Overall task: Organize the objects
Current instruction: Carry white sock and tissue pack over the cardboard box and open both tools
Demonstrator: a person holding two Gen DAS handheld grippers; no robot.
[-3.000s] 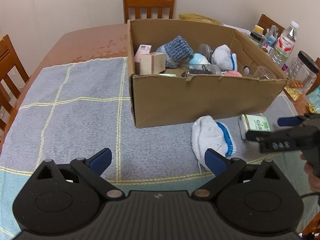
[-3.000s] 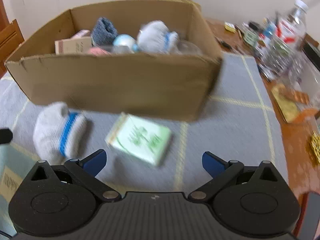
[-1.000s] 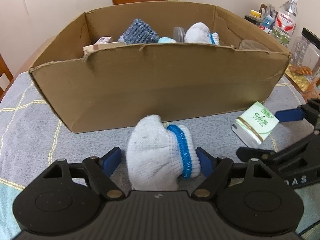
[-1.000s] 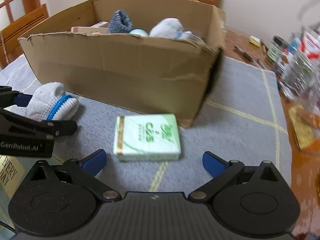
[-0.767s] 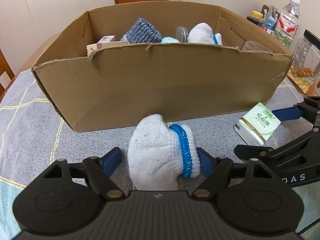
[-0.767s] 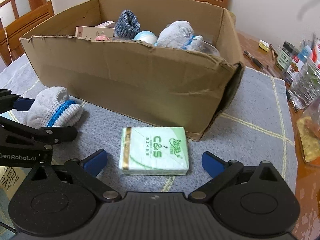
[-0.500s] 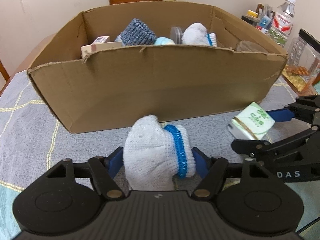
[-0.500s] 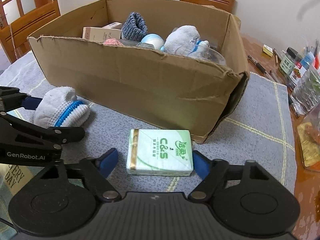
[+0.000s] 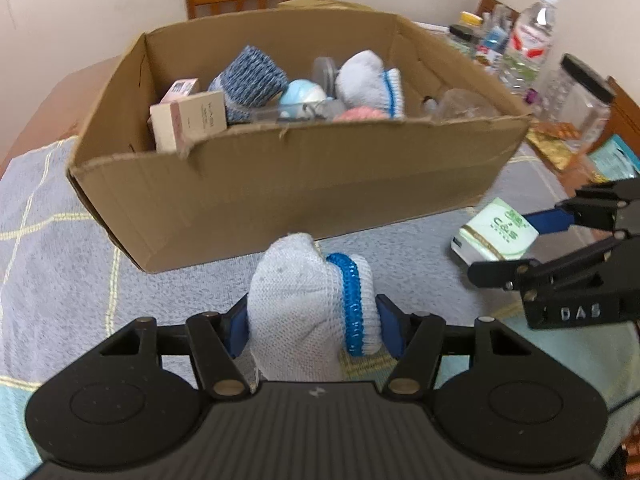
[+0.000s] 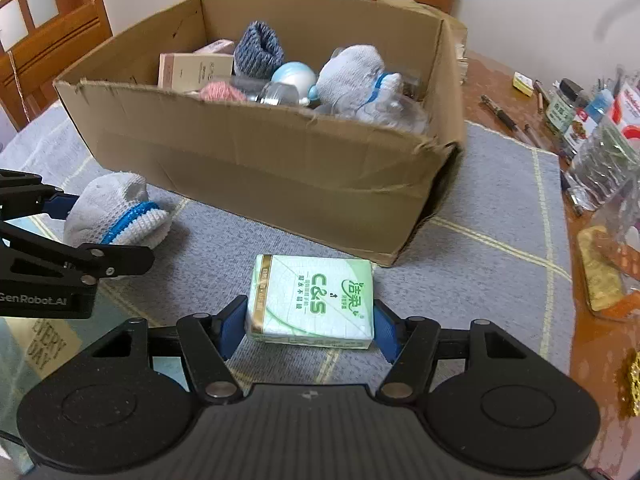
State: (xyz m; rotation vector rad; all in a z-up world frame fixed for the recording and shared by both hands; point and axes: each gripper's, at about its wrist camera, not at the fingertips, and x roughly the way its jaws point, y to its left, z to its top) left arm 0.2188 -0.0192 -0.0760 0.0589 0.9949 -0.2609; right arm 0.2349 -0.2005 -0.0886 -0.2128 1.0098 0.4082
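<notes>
My left claw (image 9: 312, 324) is clenched on a rolled white knit sock with a blue band (image 9: 308, 308), squeezing it between both blue pads, in front of the near wall of the open brown cardboard box (image 9: 280, 184) on the grey checked tablecloth (image 9: 52, 248). To its right, my right claw (image 10: 310, 326) grips a pale green tissue packet (image 10: 314, 298) by its two short ends, near the box's right front corner.

Box wall (image 10: 280, 176) hides lower contents; a water bottle (image 10: 616, 136) blurs at the right edge; small jars (image 9: 480, 36) unreadable.
</notes>
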